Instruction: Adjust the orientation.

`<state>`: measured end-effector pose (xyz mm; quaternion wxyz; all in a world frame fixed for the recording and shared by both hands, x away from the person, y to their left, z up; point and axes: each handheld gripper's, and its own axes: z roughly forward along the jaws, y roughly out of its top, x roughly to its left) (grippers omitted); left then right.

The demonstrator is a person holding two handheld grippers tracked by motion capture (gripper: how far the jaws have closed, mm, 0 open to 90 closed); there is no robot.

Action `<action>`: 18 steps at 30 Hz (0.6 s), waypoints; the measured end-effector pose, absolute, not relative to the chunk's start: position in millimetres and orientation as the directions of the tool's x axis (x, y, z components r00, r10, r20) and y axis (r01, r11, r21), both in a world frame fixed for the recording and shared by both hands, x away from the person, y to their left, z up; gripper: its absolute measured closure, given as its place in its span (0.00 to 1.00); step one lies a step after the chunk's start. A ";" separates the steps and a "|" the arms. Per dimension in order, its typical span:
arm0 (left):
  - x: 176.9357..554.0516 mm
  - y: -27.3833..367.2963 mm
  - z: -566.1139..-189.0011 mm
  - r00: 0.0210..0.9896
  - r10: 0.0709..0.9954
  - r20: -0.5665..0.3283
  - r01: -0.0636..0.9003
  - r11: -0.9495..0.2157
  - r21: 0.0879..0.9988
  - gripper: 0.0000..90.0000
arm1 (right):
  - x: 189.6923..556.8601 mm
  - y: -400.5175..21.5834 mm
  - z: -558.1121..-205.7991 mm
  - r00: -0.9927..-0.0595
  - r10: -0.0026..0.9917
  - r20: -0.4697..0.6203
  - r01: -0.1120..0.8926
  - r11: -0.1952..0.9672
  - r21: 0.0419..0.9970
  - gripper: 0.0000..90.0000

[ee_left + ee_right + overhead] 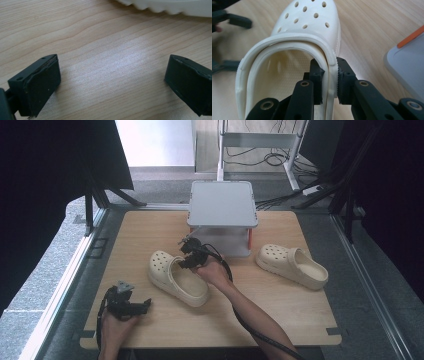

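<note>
A cream clog lies in the middle of the wooden table, toe toward the far left. My right gripper is shut on the rim of its opening; in the right gripper view the jaws pinch the clog's side wall, one inside and one outside. The clog's holed toe points away from that camera. A second cream clog lies to the right, apart from both grippers. My left gripper rests low near the table's front left, open with bare wood between its jaws. The clog's ridged sole edge is just beyond it.
A grey two-level stand with orange posts sits at the back centre, and its corner is close to the right of the held clog. The wooden table has black frame rails along both sides. Cables lie on the floor beyond.
</note>
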<state>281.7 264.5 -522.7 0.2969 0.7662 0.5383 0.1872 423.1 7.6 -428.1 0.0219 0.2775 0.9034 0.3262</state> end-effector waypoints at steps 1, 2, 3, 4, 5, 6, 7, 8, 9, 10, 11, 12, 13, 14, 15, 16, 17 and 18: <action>281.8 264.7 -522.6 0.352 0.935 -0.030 0.713 -0.247 0.656 0.00 | 416.3 1.4 -422.7 -0.850 0.506 0.147 0.481 0.631 0.609 0.86; 281.8 264.7 -522.6 0.352 0.935 -0.030 0.713 -0.247 0.656 0.00 | 416.3 1.4 -422.7 -0.850 0.506 0.147 0.481 0.631 0.609 0.86; 281.8 264.6 -522.8 0.352 0.936 -0.029 0.712 -0.247 0.658 0.00 | 412.5 -1.8 -420.3 -0.853 0.501 0.143 0.474 0.630 0.615 0.86; 281.8 264.9 -522.5 0.355 0.934 -0.027 0.713 -0.252 0.654 0.00 | 408.5 -5.2 -417.7 -0.856 0.498 0.140 0.470 0.634 0.614 0.86; 281.8 264.5 -522.7 0.351 0.936 -0.030 0.712 -0.246 0.658 0.00 | 404.6 -8.8 -415.5 -0.859 0.494 0.135 0.463 0.635 0.618 0.86; 281.8 264.5 -522.7 0.351 0.936 -0.030 0.712 -0.246 0.658 0.00 | 400.1 -12.6 -413.3 -0.858 0.495 0.138 0.465 0.633 0.619 0.86; 281.8 264.5 -522.7 0.351 0.936 -0.030 0.712 -0.246 0.658 0.00 | 395.4 -16.5 -411.4 -0.856 0.497 0.141 0.469 0.631 0.619 0.86; 281.8 264.5 -522.7 0.351 0.936 -0.030 0.712 -0.246 0.658 0.00 | 391.0 -20.7 -409.9 -0.858 0.493 0.142 0.465 0.632 0.620 0.86; 281.8 264.5 -522.7 0.351 0.936 -0.030 0.712 -0.246 0.658 0.00 | 386.4 -25.0 -408.5 -0.860 0.489 0.144 0.462 0.629 0.625 0.86; 281.8 264.5 -522.7 0.351 0.936 -0.030 0.712 -0.246 0.658 0.00 | 381.5 -29.3 -407.4 -0.862 0.486 0.144 0.459 0.626 0.630 0.86; 281.8 264.5 -522.7 0.351 0.936 -0.030 0.712 -0.246 0.658 0.00 | 376.2 -33.4 -406.8 -0.861 0.487 0.146 0.460 0.622 0.634 0.86; 281.9 264.6 -522.6 0.351 0.936 -0.031 0.712 -0.246 0.657 0.00 | 371.1 -37.7 -406.5 -0.863 0.484 0.146 0.456 0.619 0.640 0.86; 281.8 264.4 -522.7 0.351 0.936 -0.030 0.712 -0.245 0.658 0.00 | 367.1 -40.8 -406.6 -0.865 0.481 0.141 0.450 0.621 0.642 0.86; 281.9 264.5 -522.6 0.351 0.936 -0.031 0.713 -0.246 0.657 0.00 | 360.3 -45.9 -407.0 -0.866 0.481 0.139 0.448 0.620 0.644 0.86; 281.9 264.5 -522.7 0.351 0.936 -0.031 0.712 -0.245 0.658 0.00 | 355.1 -49.6 -407.9 -0.867 0.481 0.133 0.444 0.621 0.646 0.86; 281.9 264.5 -522.7 0.351 0.936 -0.030 0.712 -0.245 0.658 0.00 | 350.3 -53.4 -409.2 -0.868 0.481 0.128 0.440 0.622 0.647 0.86; 281.7 264.3 -522.6 0.349 0.937 -0.033 0.714 -0.243 0.657 0.00 | 345.6 -57.2 -411.0 -0.867 0.481 0.130 0.442 0.622 0.646 0.86; 281.7 264.2 -522.6 0.348 0.937 -0.033 0.714 -0.242 0.657 0.00 | 341.4 -61.3 -413.3 -0.867 0.481 0.131 0.443 0.622 0.645 0.86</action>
